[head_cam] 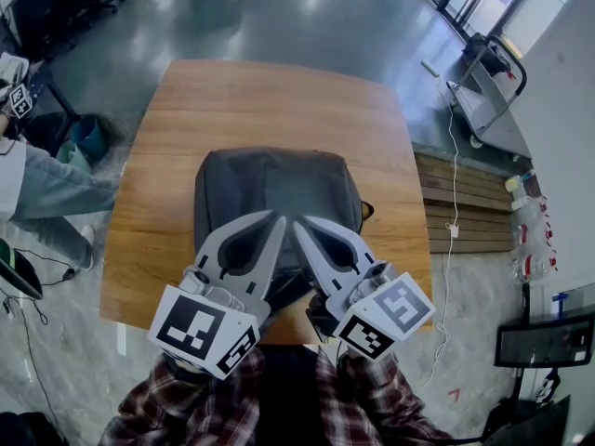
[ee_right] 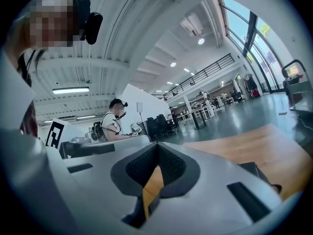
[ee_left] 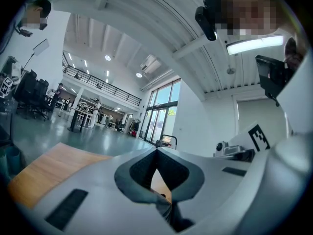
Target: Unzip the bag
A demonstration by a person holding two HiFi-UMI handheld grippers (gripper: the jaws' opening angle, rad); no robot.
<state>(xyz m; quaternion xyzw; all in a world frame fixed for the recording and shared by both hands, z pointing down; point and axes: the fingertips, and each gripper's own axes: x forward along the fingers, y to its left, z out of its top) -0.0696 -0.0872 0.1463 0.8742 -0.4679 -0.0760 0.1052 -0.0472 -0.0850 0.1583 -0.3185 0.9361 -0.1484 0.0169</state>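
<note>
A dark grey bag (head_cam: 274, 189) lies flat in the middle of the wooden table (head_cam: 270, 100); I cannot make out its zip. Both grippers hover over the bag's near end, side by side and pointing away from me. The left gripper (head_cam: 278, 217) has its jaws closed tip to tip, and in the left gripper view its jaws (ee_left: 156, 151) meet with nothing between them. The right gripper (head_cam: 299, 223) is likewise shut and empty, its tips (ee_right: 157, 145) touching. A dark corner of the bag (ee_right: 259, 173) shows at the right of the right gripper view.
A seated person's legs in jeans (head_cam: 46, 193) and a blue bin (head_cam: 88, 137) are left of the table. A slatted wooden platform (head_cam: 465, 203), a white cable (head_cam: 453, 184) and a metal cart (head_cam: 483, 91) stand on the right. Grey floor surrounds the table.
</note>
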